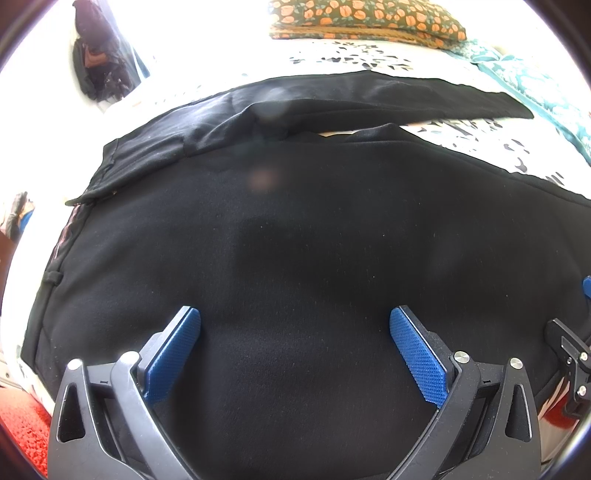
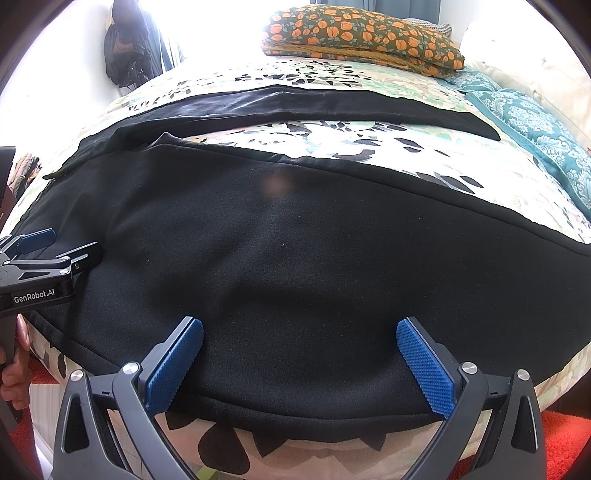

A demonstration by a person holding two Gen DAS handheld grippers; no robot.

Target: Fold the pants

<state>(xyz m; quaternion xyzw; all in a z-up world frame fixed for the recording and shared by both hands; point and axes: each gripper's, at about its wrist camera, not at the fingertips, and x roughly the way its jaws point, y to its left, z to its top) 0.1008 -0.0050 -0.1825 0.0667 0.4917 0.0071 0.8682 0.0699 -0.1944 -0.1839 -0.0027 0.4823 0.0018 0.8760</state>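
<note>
Black pants [image 1: 295,229] lie spread flat on a bed, waistband to the left, the two legs running off to the right with a gap of bedspread between them. My left gripper [image 1: 295,325] hovers open over the near leg close to the waist, nothing between its blue pads. In the right wrist view the same pants [image 2: 295,240] fill the middle, and my right gripper [image 2: 299,336] is open just above the near leg's front hem edge. The left gripper [image 2: 55,247] shows at the left edge there, open over the fabric.
A leaf-patterned bedspread [image 2: 332,140] covers the bed. A folded orange-flowered blanket [image 2: 362,33] sits at the far side and a teal quilt [image 2: 535,129] at the right. Dark bags [image 2: 125,55] hang on the far wall. Red carpet [image 2: 569,439] lies below the bed edge.
</note>
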